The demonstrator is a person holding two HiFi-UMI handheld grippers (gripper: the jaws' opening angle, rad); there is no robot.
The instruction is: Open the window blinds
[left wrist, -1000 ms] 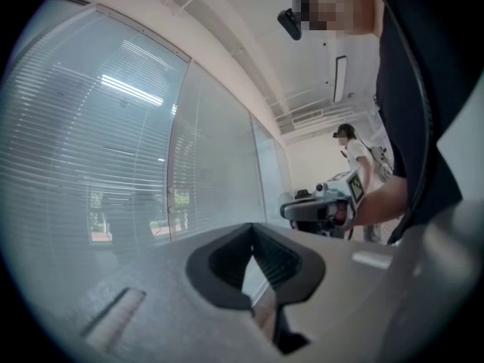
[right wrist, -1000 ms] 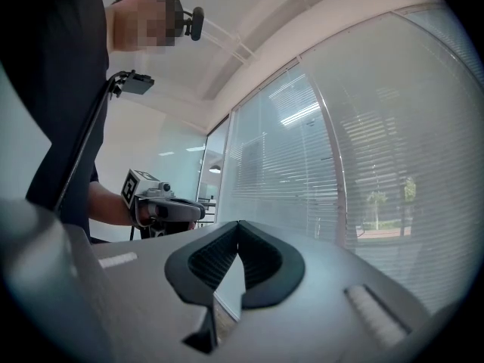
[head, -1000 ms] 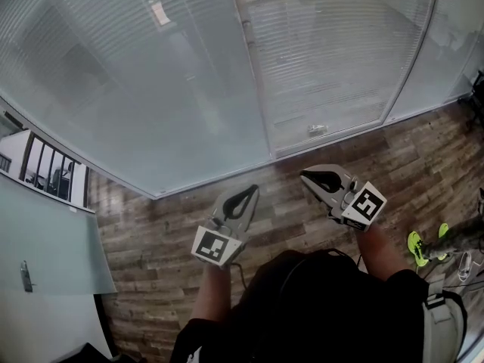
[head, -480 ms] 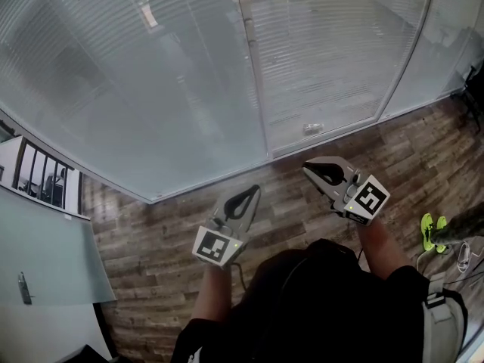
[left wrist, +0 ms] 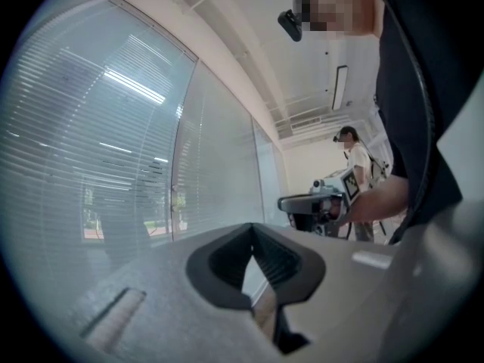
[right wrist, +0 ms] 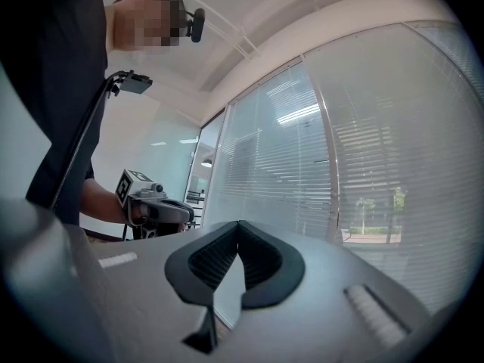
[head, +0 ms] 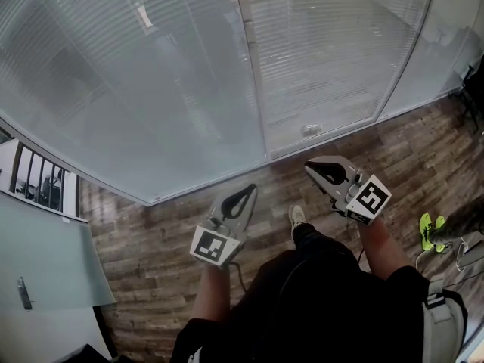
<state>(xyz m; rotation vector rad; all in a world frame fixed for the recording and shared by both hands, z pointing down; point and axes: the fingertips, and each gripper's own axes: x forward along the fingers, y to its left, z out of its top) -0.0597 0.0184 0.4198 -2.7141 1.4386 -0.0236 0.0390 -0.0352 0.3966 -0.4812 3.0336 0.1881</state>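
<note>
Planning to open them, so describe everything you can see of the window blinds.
The window blinds are pale horizontal slats, seemingly behind glass, across panels split by vertical frames, reaching the wooden floor. Lowered, slats nearly shut; greenery shows faintly through. The left gripper and right gripper hang short of them.

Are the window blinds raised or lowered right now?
Lowered: the window blinds show slats running all the way down to the wooden floor.

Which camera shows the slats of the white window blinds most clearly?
The right gripper view, narrowly: the white window blinds fill its right side, slats distinct, trees visible through them. The left gripper view shows them similarly, with more reflected glare. The head view sees them from steeply above, hazy behind glass.
</note>
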